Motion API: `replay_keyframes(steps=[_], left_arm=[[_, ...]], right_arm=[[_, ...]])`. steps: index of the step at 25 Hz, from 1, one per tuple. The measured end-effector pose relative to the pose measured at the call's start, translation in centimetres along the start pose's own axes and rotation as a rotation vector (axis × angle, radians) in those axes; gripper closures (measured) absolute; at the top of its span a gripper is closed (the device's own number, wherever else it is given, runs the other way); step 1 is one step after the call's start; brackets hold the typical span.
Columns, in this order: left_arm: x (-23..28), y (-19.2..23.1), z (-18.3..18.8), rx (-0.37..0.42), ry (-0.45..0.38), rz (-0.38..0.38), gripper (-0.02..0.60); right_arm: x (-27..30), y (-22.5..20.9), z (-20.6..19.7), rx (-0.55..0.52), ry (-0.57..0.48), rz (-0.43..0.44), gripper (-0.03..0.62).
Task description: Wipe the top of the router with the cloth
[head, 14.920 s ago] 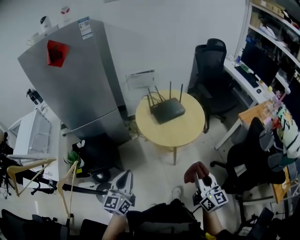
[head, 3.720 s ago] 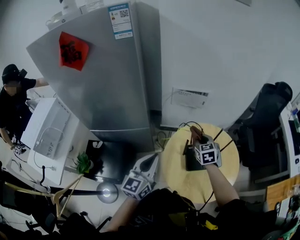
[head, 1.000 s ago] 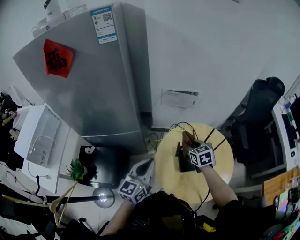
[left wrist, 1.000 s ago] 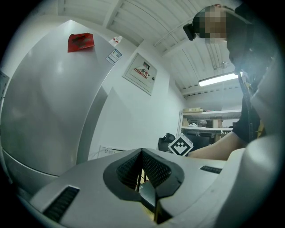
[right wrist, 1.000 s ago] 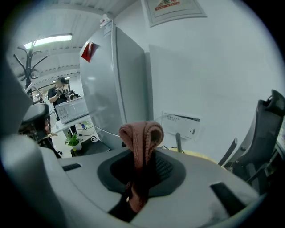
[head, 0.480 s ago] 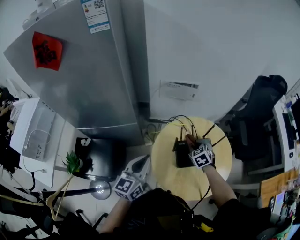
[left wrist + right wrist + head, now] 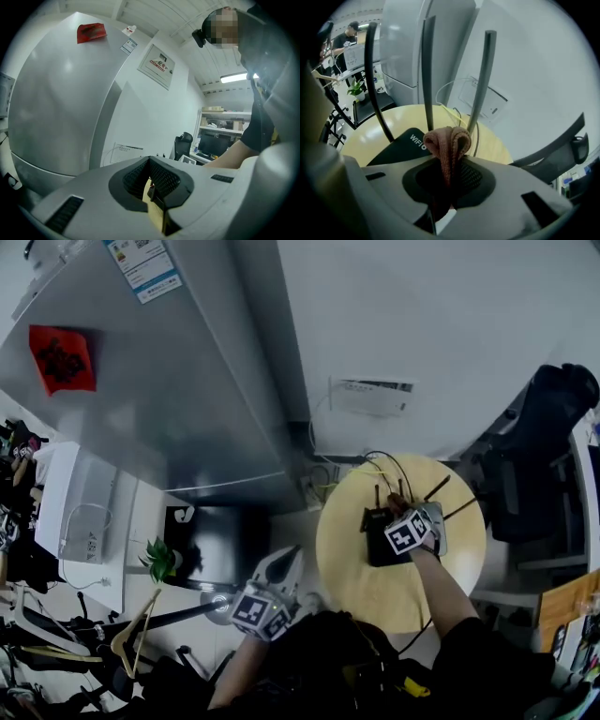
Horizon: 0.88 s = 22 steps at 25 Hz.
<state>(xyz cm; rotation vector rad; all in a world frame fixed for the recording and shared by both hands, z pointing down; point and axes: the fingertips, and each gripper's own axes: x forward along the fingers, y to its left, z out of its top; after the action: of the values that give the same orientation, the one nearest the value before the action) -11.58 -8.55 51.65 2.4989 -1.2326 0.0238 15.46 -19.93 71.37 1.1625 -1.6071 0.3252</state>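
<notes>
Two grippers show: the right gripper [image 7: 449,174] has its jaws pinched on a folded brownish-pink cloth [image 7: 447,140], which bulges out past the tips over the black router [image 7: 407,142], close to its upright antennas [image 7: 427,70]. From the head view the router [image 7: 378,547] lies on a round wooden table [image 7: 356,582] beside a grey refrigerator [image 7: 187,399]. The left gripper [image 7: 155,188], jaws pressed together on nothing, hangs low off the table's left edge.
</notes>
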Motion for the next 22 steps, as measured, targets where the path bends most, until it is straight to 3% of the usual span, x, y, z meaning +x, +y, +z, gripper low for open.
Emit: replay_keyframes(steps=[9, 15, 22], left_arm=[[0.3, 1.0, 0.5, 0.002, -0.019, 0.026, 0.58], [-0.1, 0.3, 0.0, -0.024, -0.005, -0.016, 0.58], [-0.8, 0.2, 0.1, -0.023, -0.014, -0.025, 0.58]], right_arm=[[0.8, -0.5, -0.3, 0.102, -0.009, -0.021, 0.53], [-0.9, -0.8, 0.6, 0.172, -0.106, -0.071, 0.531], [-1.7, -1.4, 1.4, 0.269, -0.195, -0.069, 0.531]])
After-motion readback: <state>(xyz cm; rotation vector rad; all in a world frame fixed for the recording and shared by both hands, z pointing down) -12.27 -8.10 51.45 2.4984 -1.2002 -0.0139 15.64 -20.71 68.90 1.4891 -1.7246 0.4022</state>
